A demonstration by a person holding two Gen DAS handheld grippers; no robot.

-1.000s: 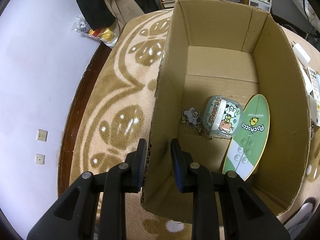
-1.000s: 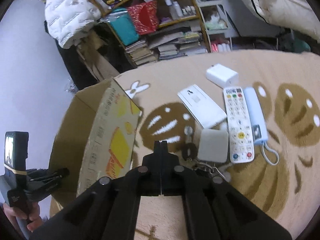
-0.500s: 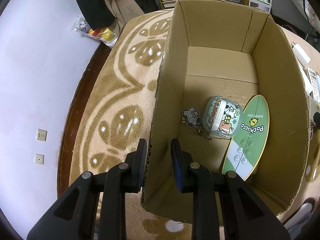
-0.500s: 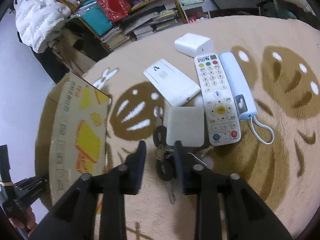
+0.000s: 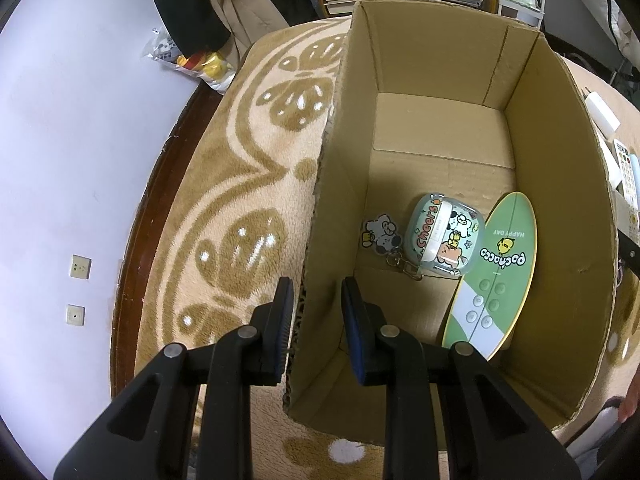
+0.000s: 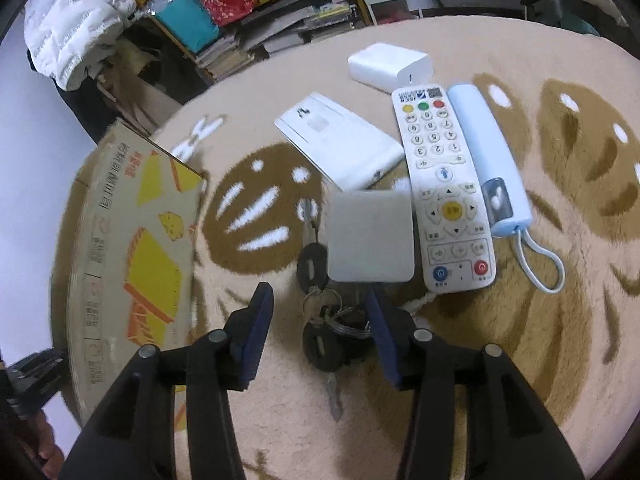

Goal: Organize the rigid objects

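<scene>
The right hand-held gripper (image 6: 318, 322) hangs low over the patterned rug (image 6: 520, 320) with its blue-padded fingers spread wide, and the bunch of keys (image 6: 322, 320) lies on the rug directly between them — neither pad touches it. The bunch is a cluster of black-headed keys on metal rings, one key blade pointing back toward the camera, another key reaching up beside the grey square pad (image 6: 370, 236), which lies just ahead of the right finger. Beyond that, side by side, lie a white remote control (image 6: 442, 188) with coloured buttons, a pale blue power bank (image 6: 488, 160) with a looped white cord, a flat white box (image 6: 340, 146) and a white charger block (image 6: 388, 66). The right hand-held gripper points forward and down, tilted slightly toward the rug.

The left hand-held gripper (image 5: 316, 324) straddles the near left wall of the open cardboard box (image 5: 560, 184) — one finger outside, one inside, moderately open, with a gap on the inner side, so it does not clamp the wall. Inside the box lie a cartoon-printed earbud case (image 5: 442, 238) with a dog charm (image 5: 380, 232) on its clasp, and a green surfboard-shaped remote (image 5: 494, 276) leaning against the right wall.
</scene>
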